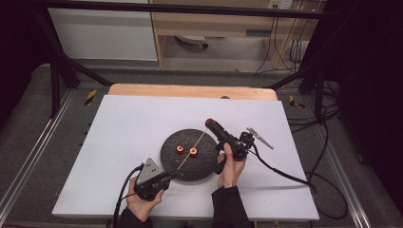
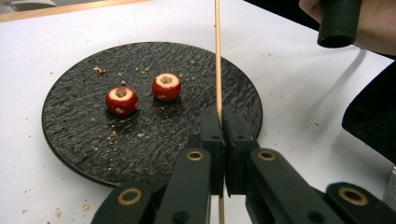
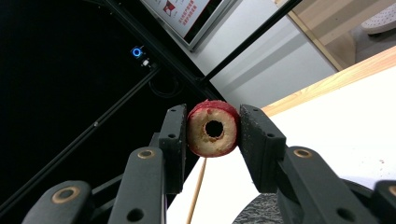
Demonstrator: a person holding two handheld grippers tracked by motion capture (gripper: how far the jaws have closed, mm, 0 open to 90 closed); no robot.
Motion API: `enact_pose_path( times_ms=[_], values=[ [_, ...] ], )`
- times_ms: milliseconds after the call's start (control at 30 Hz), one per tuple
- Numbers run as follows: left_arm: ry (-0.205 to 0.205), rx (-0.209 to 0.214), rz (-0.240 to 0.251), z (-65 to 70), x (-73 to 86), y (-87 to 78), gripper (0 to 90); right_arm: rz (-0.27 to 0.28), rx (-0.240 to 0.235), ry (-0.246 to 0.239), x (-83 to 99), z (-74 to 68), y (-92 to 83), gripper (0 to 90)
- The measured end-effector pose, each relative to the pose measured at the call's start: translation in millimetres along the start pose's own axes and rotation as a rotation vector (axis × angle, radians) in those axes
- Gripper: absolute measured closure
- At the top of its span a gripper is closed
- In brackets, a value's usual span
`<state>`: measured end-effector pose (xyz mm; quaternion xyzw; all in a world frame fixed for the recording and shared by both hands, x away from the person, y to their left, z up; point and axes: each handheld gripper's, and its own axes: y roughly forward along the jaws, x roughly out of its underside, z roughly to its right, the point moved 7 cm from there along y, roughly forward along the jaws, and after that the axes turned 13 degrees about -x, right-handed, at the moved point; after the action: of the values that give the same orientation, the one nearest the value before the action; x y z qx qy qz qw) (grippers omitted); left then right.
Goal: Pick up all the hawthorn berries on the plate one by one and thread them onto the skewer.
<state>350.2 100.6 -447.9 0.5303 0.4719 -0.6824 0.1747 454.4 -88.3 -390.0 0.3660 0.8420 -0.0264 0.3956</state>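
**K:** Nearest our edge of the table (image 1: 119, 118), we've got the left gripper (image 1: 167, 177) clamped tight on the low end of the wooden skewer (image 1: 192, 152). Left gripper view confirms: jaws pinched together, stick (image 2: 217, 56) running straight up between them.

**M:** Agreed. And under the stick?

**K:** Round black slate plate (image 1: 168, 156). Skewer slants over it, from the left gripper up toward the right one. We count two cored red fruit pieces on the plate, one (image 2: 121, 101) beside the other (image 2: 166, 87), close but apart. Crumbs scattered round them.

**M:** Right side?

**K:** Farther out, past the plate's far right edge, we see the right gripper (image 1: 210, 123) raised and tilted, gripping a third cored fruit piece (image 3: 213, 129). Pads press both its sides, hole faces the camera.

**M:** Skewer in that hole?

**K:** We can't tell. In the right gripper view the stick (image 3: 197, 189) shows just below the piece; its tip is hidden.
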Motion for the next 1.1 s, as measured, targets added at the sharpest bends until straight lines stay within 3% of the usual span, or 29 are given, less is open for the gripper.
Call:
enact_pose_path(
  times_ms=[367, 767, 1100],
  values=[
    [-0.034, -0.027, 0.022, 7.8, -8.6, 7.0, 88.1, 0.000, -0.017, 0.021, 6.8, -0.7, 0.7, 63.7],
    [-0.058, -0.019, 0.022, 9.9, -24.8, 20.3, 88.1, -0.025, -0.023, 0.013, 15.2, -2.0, -1.1, 63.8],
    [-0.051, -0.018, 0.018, 9.4, -38.8, 31.1, 88.2, -0.054, -0.022, 0.007, 23.7, -2.8, -3.2, 63.8]
  ],
)
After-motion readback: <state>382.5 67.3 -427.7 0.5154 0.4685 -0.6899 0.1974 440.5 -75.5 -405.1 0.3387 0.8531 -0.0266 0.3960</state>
